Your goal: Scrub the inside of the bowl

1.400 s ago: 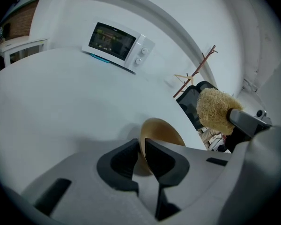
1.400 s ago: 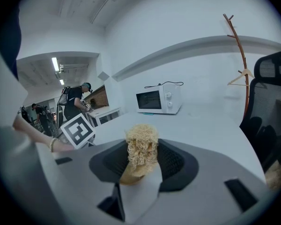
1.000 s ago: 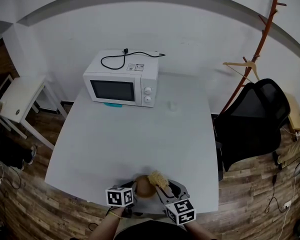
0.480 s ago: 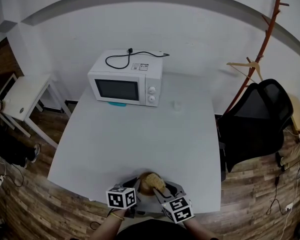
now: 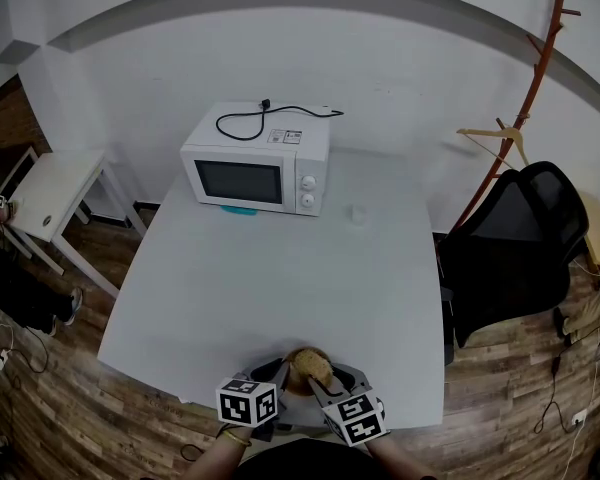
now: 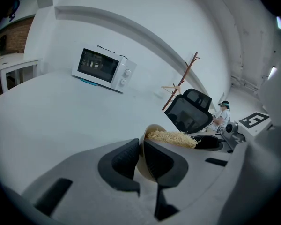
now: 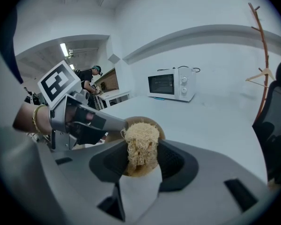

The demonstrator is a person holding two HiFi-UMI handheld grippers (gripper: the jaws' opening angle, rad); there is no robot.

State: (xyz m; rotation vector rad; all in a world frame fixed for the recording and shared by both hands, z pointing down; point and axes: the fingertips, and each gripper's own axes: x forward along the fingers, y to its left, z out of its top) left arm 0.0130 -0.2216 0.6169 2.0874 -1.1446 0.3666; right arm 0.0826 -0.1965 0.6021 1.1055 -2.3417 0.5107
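Tan-brown bowl (image 5: pixel 302 366) sits at the near edge of the white table (image 5: pixel 280 268), right in front of the person and between the two grippers. Cannot tell whether its base touches the tabletop.

Left gripper (image 5: pixel 280 373): jaws narrow, pinched on the bowl's wall, one pad inside the rim and one outside. In the left gripper view the thin wall runs straight down between the two dark pads (image 6: pixel 126 156).

Right gripper (image 5: pixel 325 378): jaws closed on a straw-coloured fibrous scrubber (image 7: pixel 141 142), the wad squeezed between both pads. The scrubber reaches over the rim and into the bowl's hollow. From the head view it shows as a pale tuft on top of the bowl.

The two grippers are close together, their marker cubes nearly side by side at the table's edge.

Far end of the table: white microwave (image 5: pixel 255 173), with a black cable (image 5: pixel 270 116) coiled on top. A small white object (image 5: pixel 357 214) lies on the table to the right of the microwave.

Off the table: a black office chair (image 5: pixel 515 238) to the right, a wooden coat stand (image 5: pixel 520 98) behind it, and a small white side table (image 5: pixel 45 193) to the left. Floor is wood plank.
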